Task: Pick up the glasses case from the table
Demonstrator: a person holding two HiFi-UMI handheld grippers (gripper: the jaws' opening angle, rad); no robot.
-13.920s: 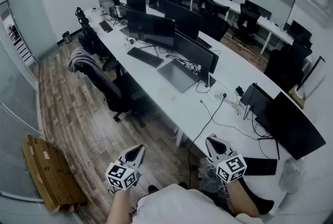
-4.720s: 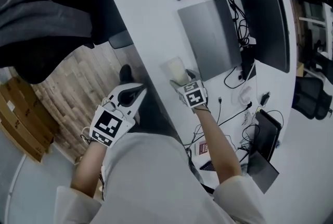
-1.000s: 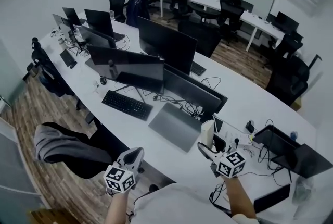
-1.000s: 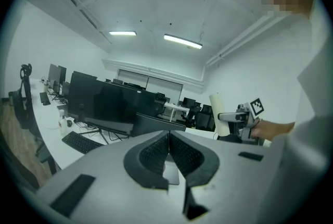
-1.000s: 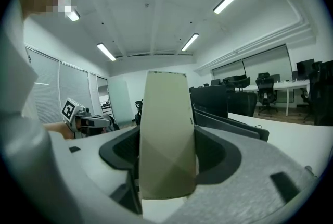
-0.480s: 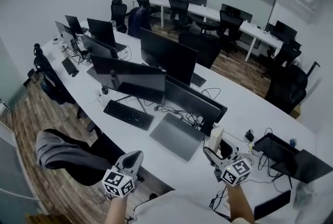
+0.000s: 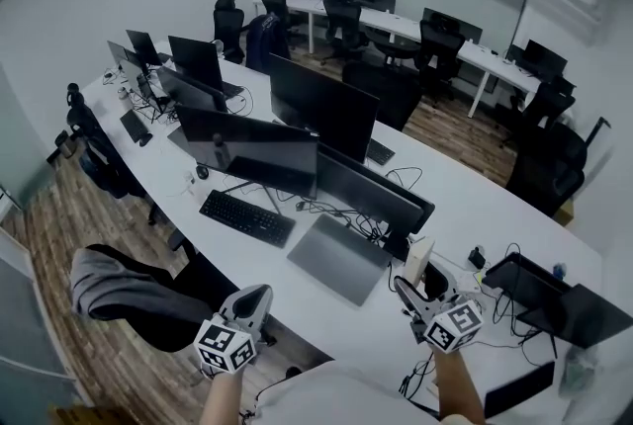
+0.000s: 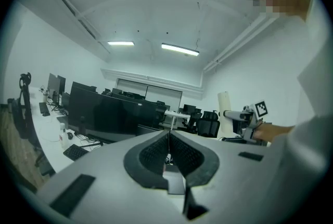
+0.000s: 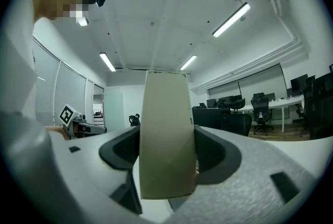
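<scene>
Smooth, pale beige glasses case (image 7: 418,257) stands upright, clamped between the jaws of the right hand-held gripper (image 7: 419,283)

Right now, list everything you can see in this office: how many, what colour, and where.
glasses case: one, pale cream, gripped upright, lower right of the head view
long desk: one, white, curving across the room in front of the person
monitors: several, black, in a row along the desk's middle
keyboard: one nearby, black, in front of the near monitors
laptop: one, grey, closed, beside that keyboard
cables: several, black, on the desk at right
office chairs: many, black, at the far desks
garment: one, grey, draped over a chair, lower left
left gripper: one, grey, jaws together, empty
right gripper: one, grey, shut on the glasses case
</scene>
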